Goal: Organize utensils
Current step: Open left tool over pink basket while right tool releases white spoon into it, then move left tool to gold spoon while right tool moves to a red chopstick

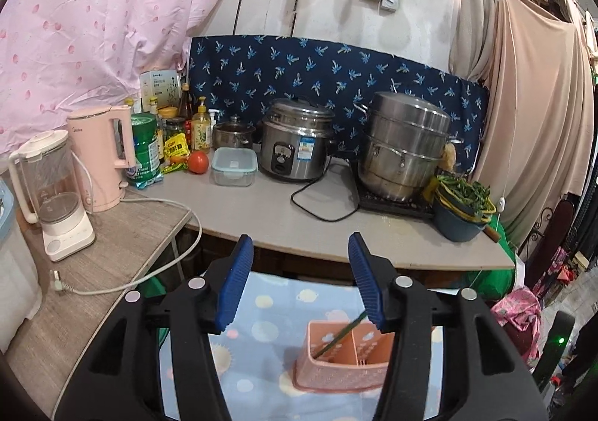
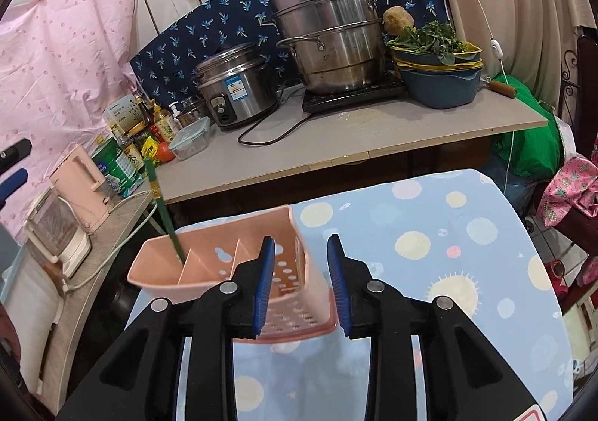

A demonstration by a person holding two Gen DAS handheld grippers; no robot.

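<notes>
The left tongs point(image 1: 301, 281) stand about half open with nothing between their blue ribbed pads; through the gap shows only the cloth below. The right tongs point(image 2: 301, 284) stand narrowly parted, and the near right corner of the pink perforated plastic utensil caddy point(image 2: 224, 264) sits in the gap, with no pad clearly pressing on it.

The caddy stands upright on the light blue cloth with pastel dots point(image 2: 448, 234) that covers the near worktop. A dark green chopstick-like stick with a gold band point(image 2: 159, 197) leans in the caddy's leftmost compartment, its top tilted away to the left; the other compartments hold nothing visible.

Behind the caddy runs the grey worktop point(image 1: 261, 211). On it, beyond the caddy, sit a steel rice cooker point(image 1: 295, 139) and a tall stacked steel steamer pot point(image 1: 405, 144). Left of the caddy stand a pink electric kettle point(image 1: 101, 159) and a white blender point(image 1: 52, 193).
</notes>
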